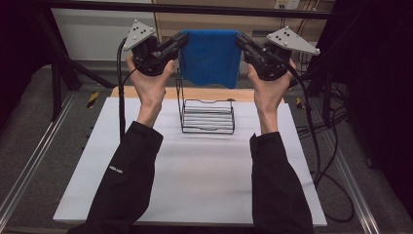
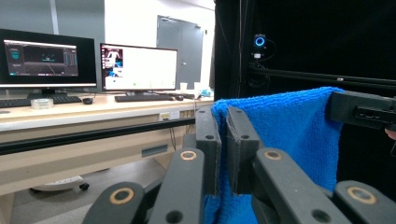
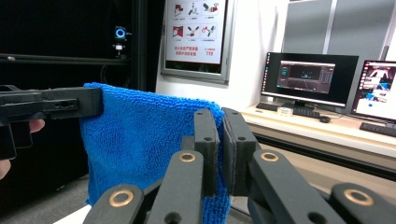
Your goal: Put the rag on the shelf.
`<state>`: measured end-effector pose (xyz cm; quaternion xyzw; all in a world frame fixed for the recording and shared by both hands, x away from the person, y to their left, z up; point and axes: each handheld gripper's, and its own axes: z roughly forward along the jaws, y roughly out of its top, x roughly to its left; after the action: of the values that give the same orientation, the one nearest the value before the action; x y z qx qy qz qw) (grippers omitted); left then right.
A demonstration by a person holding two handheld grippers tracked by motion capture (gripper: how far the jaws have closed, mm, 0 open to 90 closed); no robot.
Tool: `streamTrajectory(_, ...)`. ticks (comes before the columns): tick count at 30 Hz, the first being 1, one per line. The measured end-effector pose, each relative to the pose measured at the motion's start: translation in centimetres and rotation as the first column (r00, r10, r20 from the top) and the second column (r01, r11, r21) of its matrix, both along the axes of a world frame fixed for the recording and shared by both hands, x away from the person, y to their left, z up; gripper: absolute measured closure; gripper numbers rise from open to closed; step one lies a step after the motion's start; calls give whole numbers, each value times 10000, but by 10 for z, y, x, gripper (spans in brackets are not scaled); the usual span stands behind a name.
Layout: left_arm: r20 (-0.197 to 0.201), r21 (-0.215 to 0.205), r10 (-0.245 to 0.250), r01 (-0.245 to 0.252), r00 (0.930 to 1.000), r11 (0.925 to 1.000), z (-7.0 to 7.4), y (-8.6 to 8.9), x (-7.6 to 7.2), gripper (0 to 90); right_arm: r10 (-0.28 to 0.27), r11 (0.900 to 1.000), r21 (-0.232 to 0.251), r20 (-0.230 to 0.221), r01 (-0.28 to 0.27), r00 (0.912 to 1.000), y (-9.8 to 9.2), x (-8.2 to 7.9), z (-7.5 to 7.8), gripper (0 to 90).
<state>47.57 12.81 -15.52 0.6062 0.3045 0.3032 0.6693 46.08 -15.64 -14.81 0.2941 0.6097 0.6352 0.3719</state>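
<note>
Above the wire rack [image 1: 207,114]: a blue towel [image 1: 210,56] hangs stretched between both grippers.
Left gripper [image 1: 181,41]: jaws clamped on the towel's left top corner.
Right gripper [image 1: 242,41]: jaws pinching its right top corner.
Gripper views: monitors [image 2: 138,67] on a desk [image 2: 93,109], a wall poster [image 3: 196,30].
High view: the rack on a white table [image 1: 195,175].

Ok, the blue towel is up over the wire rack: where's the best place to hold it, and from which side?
Keep to the two top corners, as now: the left gripper pinches one from the left, the right gripper the other from the right. The blue towel is limp, so this grip keeps its top edge taut and lets it hang flat above the wire rack.
</note>
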Motion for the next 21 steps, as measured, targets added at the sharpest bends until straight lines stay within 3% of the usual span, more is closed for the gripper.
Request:
streamTrajectory(8, -19, 51, 165, -165, 9999, 9999, 4, 0, 11, 846, 47, 9999, -97, 9, -47, 10000, 1, 14, 4, 861)
streamTrajectory(13, -62, 299, 317, -315, 9995, 9991, 5, -2, 21, 845, -20, 9999, -112, -116, 19, 9999, 1, 24, 3, 861)
streamTrajectory(21, -99, 236, 447, -445, 9989, 9987, 4, 0, 33, 845, -53, 9997, -220, -188, 49, 9998, 4, 41, -1, 861)
